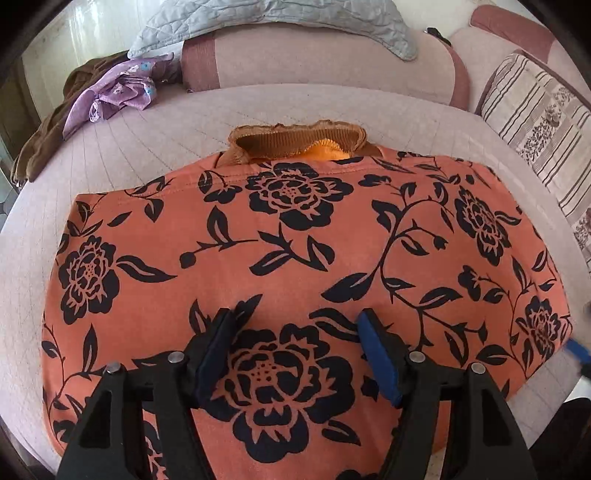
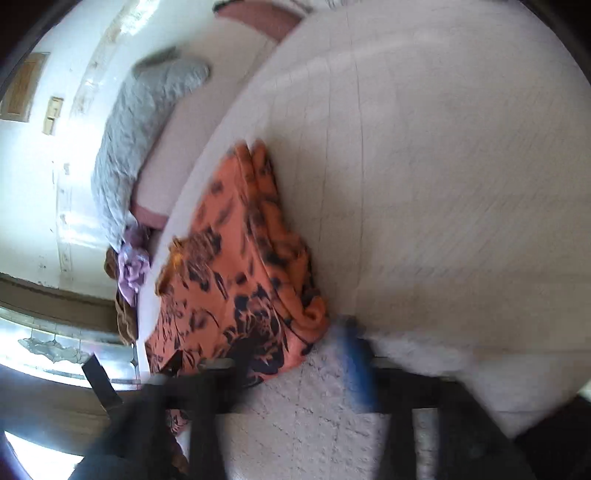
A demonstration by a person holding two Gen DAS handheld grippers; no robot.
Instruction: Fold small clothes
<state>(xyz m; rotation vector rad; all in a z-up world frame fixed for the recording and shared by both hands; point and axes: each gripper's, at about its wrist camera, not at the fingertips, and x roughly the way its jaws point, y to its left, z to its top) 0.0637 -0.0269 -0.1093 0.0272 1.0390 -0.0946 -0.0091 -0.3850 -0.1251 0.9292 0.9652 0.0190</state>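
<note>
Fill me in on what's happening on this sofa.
A person is folding an orange floral garment laid flat on the pink sofa seat. The left hand-held gripper hangs open over its near end, gripping nothing. The right hand-held gripper is beside the garment's edge, too blurred to judge. Other clothes sit at the back.

A grey quilt (image 1: 266, 18) is draping over the sofa back, top centre; a striped cushion (image 1: 535, 122) is leaning at right.

**Two wrist views over one garment**

The left wrist camera sits close above the orange floral top (image 1: 295, 258), facing the far sofa back (image 1: 332, 62). The right wrist camera, rolled sideways and blurred, looks across the top's (image 2: 236, 280) right edge. Both show the grey quilt (image 1: 258, 18).
</note>
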